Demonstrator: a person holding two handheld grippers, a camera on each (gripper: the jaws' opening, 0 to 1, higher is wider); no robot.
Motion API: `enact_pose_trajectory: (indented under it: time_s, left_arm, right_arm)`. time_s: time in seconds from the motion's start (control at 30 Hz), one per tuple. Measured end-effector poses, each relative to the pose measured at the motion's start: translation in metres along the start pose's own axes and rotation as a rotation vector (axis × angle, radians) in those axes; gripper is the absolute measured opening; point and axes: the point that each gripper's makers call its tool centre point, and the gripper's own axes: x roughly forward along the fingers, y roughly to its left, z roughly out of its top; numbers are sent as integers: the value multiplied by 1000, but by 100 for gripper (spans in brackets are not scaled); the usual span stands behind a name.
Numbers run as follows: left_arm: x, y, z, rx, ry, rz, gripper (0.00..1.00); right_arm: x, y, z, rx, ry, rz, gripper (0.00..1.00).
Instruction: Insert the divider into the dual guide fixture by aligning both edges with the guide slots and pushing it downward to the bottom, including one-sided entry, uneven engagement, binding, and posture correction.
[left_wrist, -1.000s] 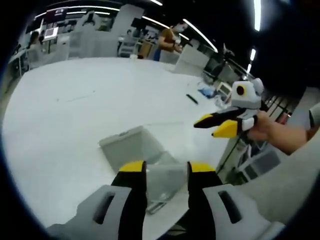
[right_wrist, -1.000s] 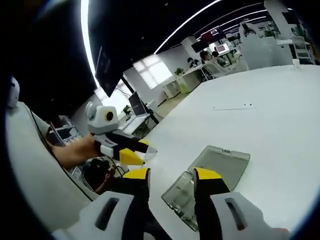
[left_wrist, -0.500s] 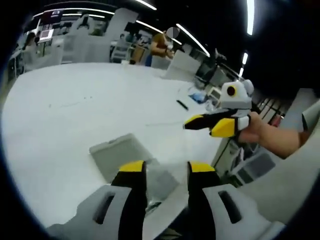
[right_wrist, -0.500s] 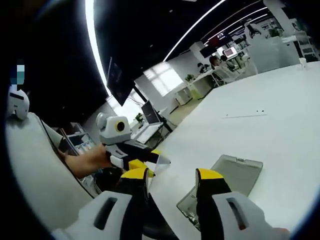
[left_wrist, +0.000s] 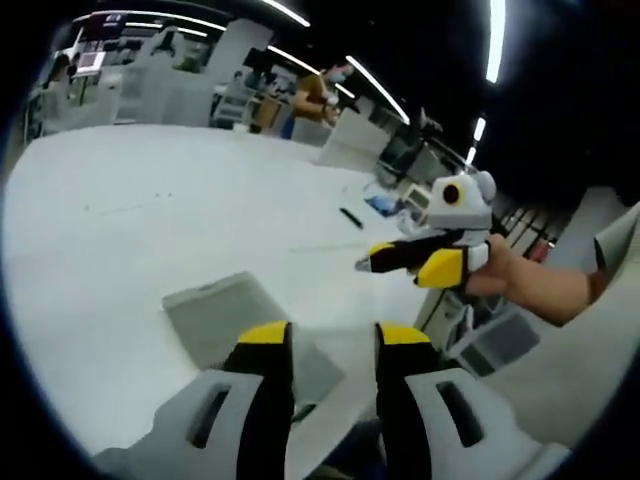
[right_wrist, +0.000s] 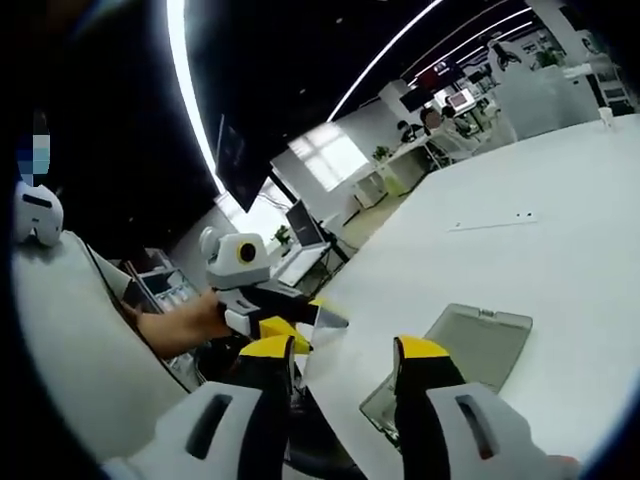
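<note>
A flat grey panel (left_wrist: 220, 312) lies on the white table (left_wrist: 150, 200) near its edge, and a clear plastic piece (left_wrist: 318, 368) adjoins its near end, partly hidden by my jaws. I cannot tell which part is the divider. My left gripper (left_wrist: 334, 340) hovers above it, open, with nothing between the yellow tips. The right gripper (left_wrist: 405, 262) comes in from the right in a hand, level with the table edge. In the right gripper view the grey panel (right_wrist: 482, 340) sits beyond my right gripper (right_wrist: 343, 352), which is open and holds nothing. The left gripper (right_wrist: 285, 318) is at the left there.
The table edge (left_wrist: 400, 300) runs close to the panel, with shelving and bins (left_wrist: 495, 340) below it. A small dark object (left_wrist: 348, 217) and some blue clutter (left_wrist: 385, 203) lie further along the table. Desks, monitors and people (left_wrist: 315, 90) fill the far background.
Both cameras have drawn back and up a little, so the panel sits lower in both views. Each gripper shows nearer the other view's middle. The panel itself has not moved.
</note>
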Motion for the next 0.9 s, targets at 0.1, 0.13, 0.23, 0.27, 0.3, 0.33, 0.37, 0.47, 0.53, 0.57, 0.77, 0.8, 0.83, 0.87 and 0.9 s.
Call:
enact_pose_trajectory:
  time_s: [0.1,0.13,0.23,0.27,0.3,0.33,0.37,0.47,0.53,0.57,0.77,0.8,0.83,0.87,0.9]
  left_arm:
    - [1,-2,2,-16,-16,-25,28]
    - [1,-3,2,-23,-17,-31,28]
    - [3,-5,2,-23,-18,-46,28]
    - [4,-6,2,-26,-19,-59,28]
    - [4,-7,2,-34,-21,-71,28]
    - [5,-11,3,-42,-31,-100,28]
    - [5,-13,3,-55,-32,-114,28]
    - [8,-15,3,-71,-43,-138,28]
    - [9,-16,2,-77,-45,-150,28]
    - [10,-18,2,-78,-46,-158,28]
    - [11,-26,1,-88,-48,-205,28]
    - [11,-27,2,-90,-52,-214,28]
    - [11,-29,3,-94,-56,-226,28]
    - [11,-30,4,-97,-60,-234,28]
    - [11,-33,5,-105,-63,-253,28]
  right_arm:
    - [1,0,0,13,-5,9,37]
    - [1,1,1,16,-8,13,37]
    - [0,2,2,23,-14,21,37]
    - [1,3,3,24,-14,26,38]
    - [1,3,3,25,-14,28,38]
    - [1,4,3,31,-15,36,38]
    - [1,6,4,34,-14,42,38]
    - [2,10,5,38,-17,64,39]
    - [3,10,6,39,-18,68,39]
    - [3,11,6,41,-19,71,39]
    - [5,14,7,47,-21,90,40]
    - [5,14,8,47,-23,92,40]
    - [5,15,9,54,-27,101,40]
    - [6,16,9,61,-29,108,40]
    - [6,17,9,68,-29,117,41]
